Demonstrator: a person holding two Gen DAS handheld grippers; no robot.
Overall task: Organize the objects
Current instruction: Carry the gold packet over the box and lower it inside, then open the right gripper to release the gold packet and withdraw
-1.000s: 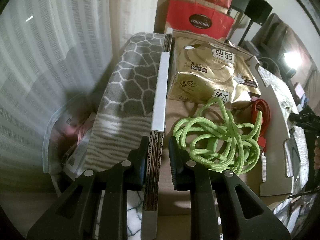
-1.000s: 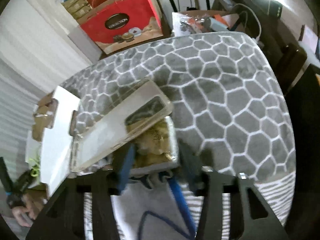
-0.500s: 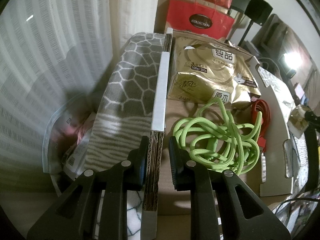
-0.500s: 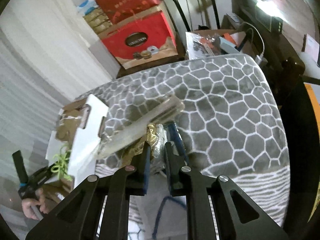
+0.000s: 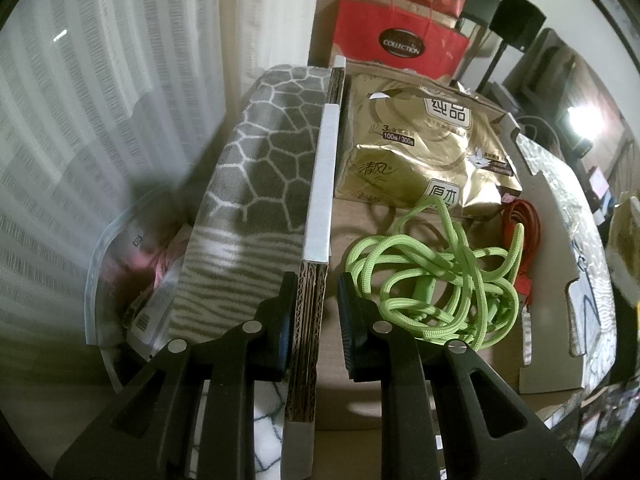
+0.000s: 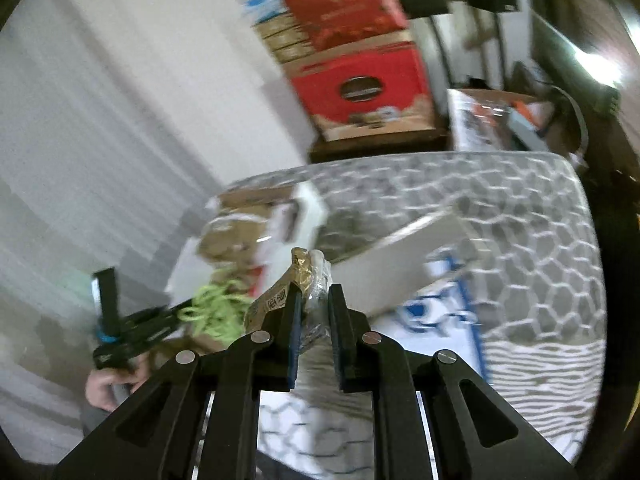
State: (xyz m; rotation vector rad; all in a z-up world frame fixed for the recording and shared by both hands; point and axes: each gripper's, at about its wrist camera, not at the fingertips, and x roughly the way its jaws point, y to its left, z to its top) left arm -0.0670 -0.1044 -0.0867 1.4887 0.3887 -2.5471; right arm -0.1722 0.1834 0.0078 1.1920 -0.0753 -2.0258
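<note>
My left gripper (image 5: 313,294) is shut on the side wall (image 5: 320,200) of an open cardboard box. Inside the box lie a gold tissue pack (image 5: 420,148), a tangled green cord (image 5: 436,284) and a red cable (image 5: 528,236). My right gripper (image 6: 311,304) is shut on a small gold and clear plastic packet (image 6: 304,276) and holds it in the air above the grey patterned blanket (image 6: 520,220). The packet also shows at the right edge of the left wrist view (image 5: 624,236). The box (image 6: 256,220) lies ahead and to the left in the right wrist view, blurred.
A white flat box (image 6: 408,256) lies on the blanket behind the packet. Red gift boxes (image 6: 360,88) stand at the back. A clear plastic bag (image 5: 132,264) lies left of the blanket (image 5: 260,168) by the curtain (image 5: 100,100).
My right gripper closed on the packet, lifted it off the blanket and swung left toward the box. My left gripper has kept still on the box wall.
</note>
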